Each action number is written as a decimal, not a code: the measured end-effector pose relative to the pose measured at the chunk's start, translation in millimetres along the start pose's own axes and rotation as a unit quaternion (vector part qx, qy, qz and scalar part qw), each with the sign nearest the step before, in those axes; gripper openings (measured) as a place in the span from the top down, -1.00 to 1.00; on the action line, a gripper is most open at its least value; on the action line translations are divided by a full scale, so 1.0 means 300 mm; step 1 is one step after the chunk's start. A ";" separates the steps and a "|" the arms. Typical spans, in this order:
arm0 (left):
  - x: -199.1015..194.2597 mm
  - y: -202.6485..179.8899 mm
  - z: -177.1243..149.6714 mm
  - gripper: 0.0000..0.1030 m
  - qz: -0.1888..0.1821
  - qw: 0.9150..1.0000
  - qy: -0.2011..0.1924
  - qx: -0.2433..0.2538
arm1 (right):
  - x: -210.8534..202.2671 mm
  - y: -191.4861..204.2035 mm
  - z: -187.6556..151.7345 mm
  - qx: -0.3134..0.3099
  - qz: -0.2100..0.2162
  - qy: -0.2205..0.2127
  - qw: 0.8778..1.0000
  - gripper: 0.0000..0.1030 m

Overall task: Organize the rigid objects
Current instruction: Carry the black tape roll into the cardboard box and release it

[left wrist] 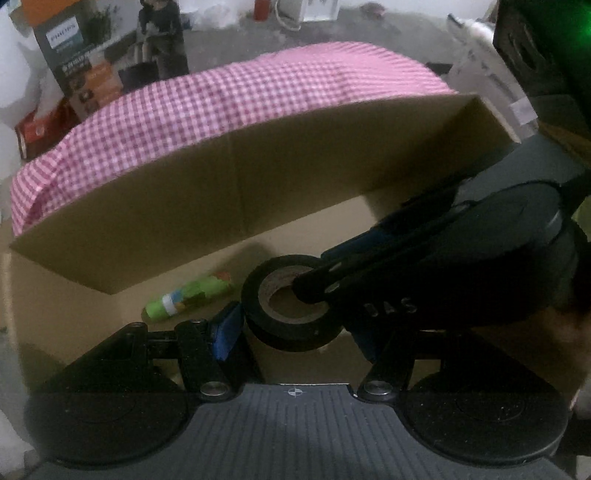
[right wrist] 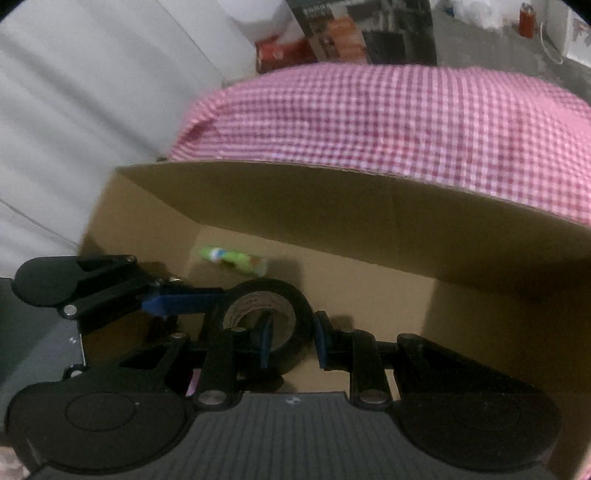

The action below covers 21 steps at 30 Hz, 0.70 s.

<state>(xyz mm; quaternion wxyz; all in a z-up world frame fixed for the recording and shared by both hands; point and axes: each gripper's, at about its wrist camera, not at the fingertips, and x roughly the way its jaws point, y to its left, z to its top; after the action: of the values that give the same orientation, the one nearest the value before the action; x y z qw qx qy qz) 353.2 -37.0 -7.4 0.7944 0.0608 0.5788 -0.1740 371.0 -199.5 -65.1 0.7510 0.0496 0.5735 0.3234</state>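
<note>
A black tape roll (left wrist: pixel 288 334) (right wrist: pixel 273 286) with a brown core hangs just above the floor of an open cardboard box (left wrist: pixel 184 206) (right wrist: pixel 332 210). My left gripper (left wrist: pixel 295 336) spans the roll's outside, its blue pads (left wrist: pixel 227 332) pressed on either flank. In the right wrist view its blue finger (right wrist: pixel 177 301) reaches the roll from the left. My right gripper (right wrist: pixel 293 341) (left wrist: pixel 314 286) is shut on the roll's wall, one finger inside the core and one outside. A green printed tube (left wrist: pixel 188 297) (right wrist: pixel 236 260) lies on the box floor beyond the roll.
A pink checked cloth (left wrist: pixel 240 99) (right wrist: pixel 388 118) covers the surface behind the box's far wall. Farther back stand a printed carton (left wrist: pixel 92 55), a red pack (left wrist: pixel 33 129) and a red can (left wrist: pixel 261 9). White fabric (right wrist: pixel 74 110) lies left of the box.
</note>
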 end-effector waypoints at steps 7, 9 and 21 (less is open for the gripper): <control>0.024 0.014 0.026 -0.28 0.007 1.000 0.004 -0.005 | 0.054 0.006 0.036 -0.008 -0.014 -0.009 1.000 0.49; 0.008 0.011 0.032 -0.33 0.003 1.000 -0.004 -0.006 | 0.050 0.013 0.046 -0.009 -0.016 -0.020 1.000 0.48; -0.347 -0.073 -0.104 -0.59 0.023 0.990 -0.139 0.019 | -0.374 0.118 -0.145 -0.026 0.018 -0.168 0.985 -0.27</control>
<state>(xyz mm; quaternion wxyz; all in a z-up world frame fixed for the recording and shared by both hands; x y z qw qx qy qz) 289.3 -26.8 82.9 0.8695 0.0646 0.4580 -0.1731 302.1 -245.4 29.2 0.8316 0.0939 0.4300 0.3387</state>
